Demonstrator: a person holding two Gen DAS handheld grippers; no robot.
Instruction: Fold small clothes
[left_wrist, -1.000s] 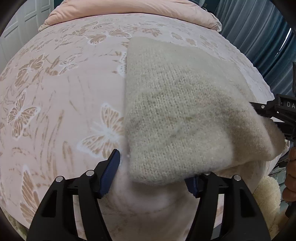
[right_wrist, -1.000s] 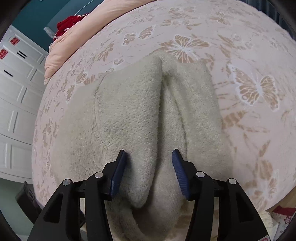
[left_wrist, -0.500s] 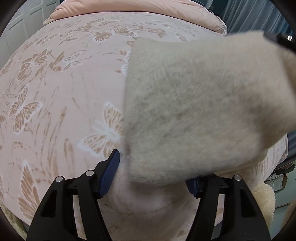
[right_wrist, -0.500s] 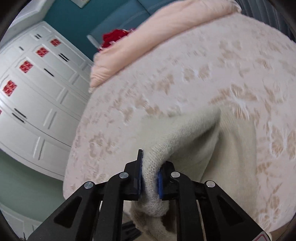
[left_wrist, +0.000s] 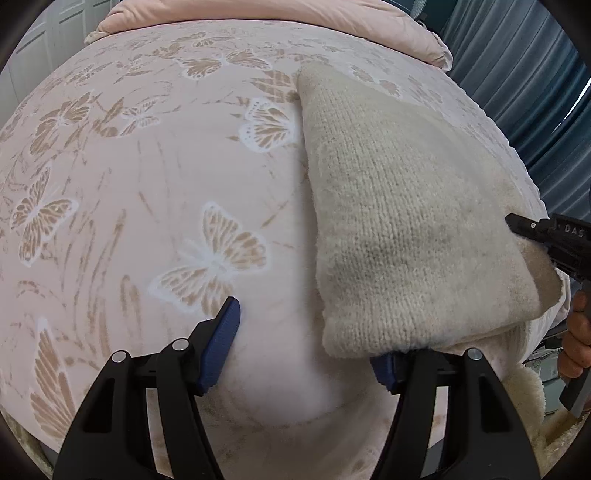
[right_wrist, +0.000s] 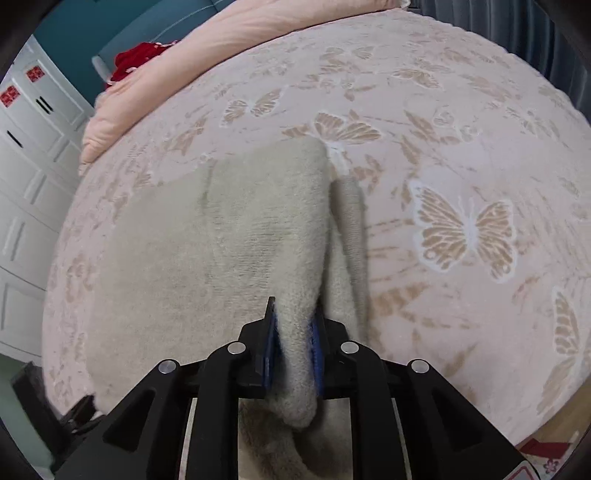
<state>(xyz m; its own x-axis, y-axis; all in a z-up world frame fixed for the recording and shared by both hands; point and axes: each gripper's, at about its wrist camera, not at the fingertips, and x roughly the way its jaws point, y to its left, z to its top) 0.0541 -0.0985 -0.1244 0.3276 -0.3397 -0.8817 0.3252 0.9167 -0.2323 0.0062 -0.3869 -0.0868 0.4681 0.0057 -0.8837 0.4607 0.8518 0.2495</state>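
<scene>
Right tool (right_wrist: 293, 345) pinched on cream knit garment (right_wrist: 221, 251) at lower centre; left tool (left_wrist: 306, 343) open, empty, over bed (left_wrist: 147, 184).

White capital letters "DAS" stand on the black body of the right gripper (left_wrist: 546, 240), at the far right edge of the left wrist view; the frame cuts the word off, so it may run on. Small red squares (right_wrist: 35, 74) on the white cabinet doors at far left perhaps carry characters, but they are too blurred to read.
</scene>
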